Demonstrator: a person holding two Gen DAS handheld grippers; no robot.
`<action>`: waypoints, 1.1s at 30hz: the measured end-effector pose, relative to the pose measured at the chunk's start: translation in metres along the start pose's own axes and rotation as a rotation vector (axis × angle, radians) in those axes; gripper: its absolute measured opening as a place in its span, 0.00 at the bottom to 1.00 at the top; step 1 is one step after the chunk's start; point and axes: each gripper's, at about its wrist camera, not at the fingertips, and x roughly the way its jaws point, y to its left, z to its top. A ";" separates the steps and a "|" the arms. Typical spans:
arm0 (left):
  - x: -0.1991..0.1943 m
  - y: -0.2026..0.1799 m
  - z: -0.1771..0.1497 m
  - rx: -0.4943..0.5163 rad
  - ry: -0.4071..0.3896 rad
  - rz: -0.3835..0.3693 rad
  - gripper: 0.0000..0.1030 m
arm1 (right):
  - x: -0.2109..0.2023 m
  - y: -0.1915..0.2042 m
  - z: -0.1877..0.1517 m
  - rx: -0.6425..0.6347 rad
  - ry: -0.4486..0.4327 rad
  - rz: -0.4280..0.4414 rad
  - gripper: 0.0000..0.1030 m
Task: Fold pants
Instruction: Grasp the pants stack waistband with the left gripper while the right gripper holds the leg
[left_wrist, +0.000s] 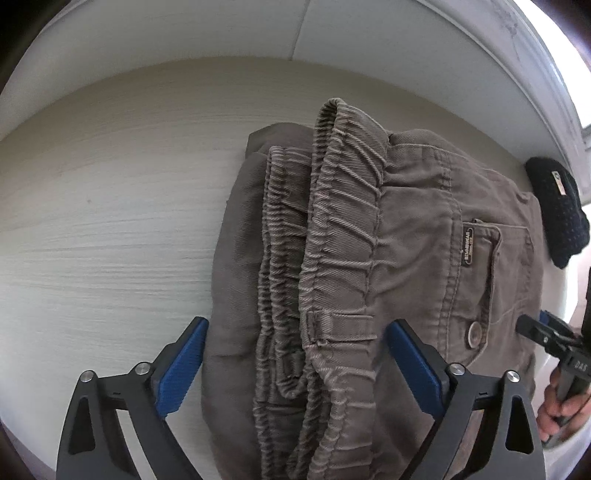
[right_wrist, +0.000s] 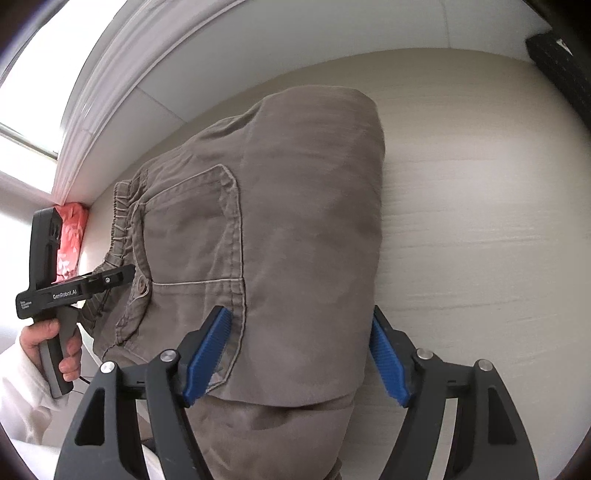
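Home, pale wood-grain table (left_wrist: 92, 221), window (right_wrist: 22, 92)

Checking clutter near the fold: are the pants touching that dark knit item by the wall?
Cannot tell. In the left wrist view the dark knit item meets the outline of the brown pants, but neither contact nor a gap shows plainly.

taupe-brown pants (left_wrist: 413, 236), blue gripper pads (left_wrist: 181, 369), pale woodgrain table (left_wrist: 110, 229)

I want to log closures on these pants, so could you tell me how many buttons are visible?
1: a round button on the back pocket flap of the pants, also seen in the right wrist view. Others may be hidden in the folds.
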 end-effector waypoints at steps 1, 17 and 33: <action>0.001 -0.003 0.001 -0.002 0.000 0.000 0.93 | 0.002 0.002 0.001 0.000 0.004 -0.003 0.69; -0.018 -0.017 -0.014 0.017 -0.035 -0.017 0.75 | 0.024 0.045 0.013 -0.010 0.034 -0.079 0.45; -0.063 -0.035 -0.025 0.058 -0.114 -0.161 0.45 | -0.011 0.102 -0.001 0.018 -0.104 -0.151 0.13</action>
